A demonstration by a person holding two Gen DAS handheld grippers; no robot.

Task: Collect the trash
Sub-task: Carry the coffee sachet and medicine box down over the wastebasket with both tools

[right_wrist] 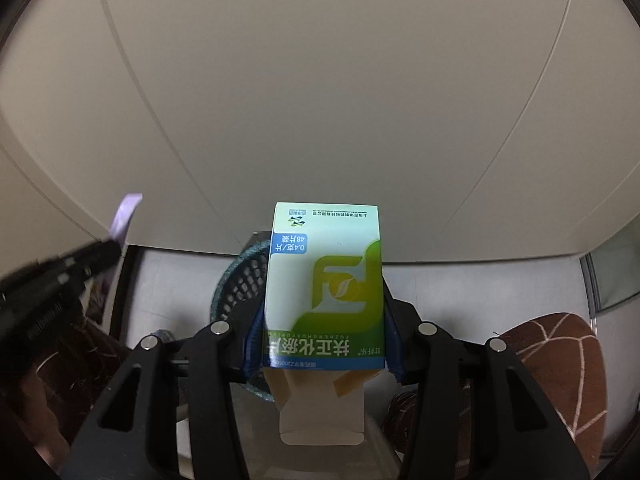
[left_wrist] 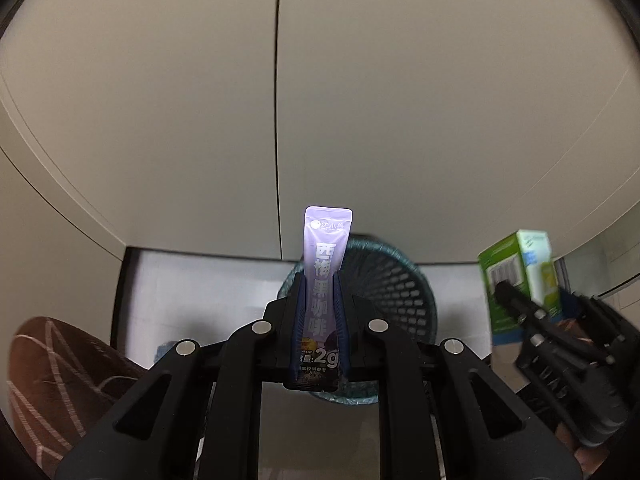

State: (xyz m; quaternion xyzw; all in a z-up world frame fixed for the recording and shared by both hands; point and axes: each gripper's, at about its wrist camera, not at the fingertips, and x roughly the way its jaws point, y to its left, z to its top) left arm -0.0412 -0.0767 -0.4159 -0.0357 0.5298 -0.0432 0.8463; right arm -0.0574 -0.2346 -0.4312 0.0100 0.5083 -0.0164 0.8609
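Left wrist camera sat behind left gripper (left_wrist: 319,300), facing steeply down, close above mesh bin (left_wrist: 394,292). Right wrist camera sat behind right gripper (right_wrist: 322,316), same tilt, bin (right_wrist: 240,284) left of centre. Both views shared bin, cabinet doors (left_wrist: 160,100), each other's gripper at frame edge.

Purple coffee sachet (left_wrist: 324,280) and green carton (right_wrist: 324,288) (flap open) above mesh bin (left_wrist: 384,292).

Pale cabinet doors (left_wrist: 360,100) rise behind; brown patterned slippers (right_wrist: 560,372) rest on the floor.
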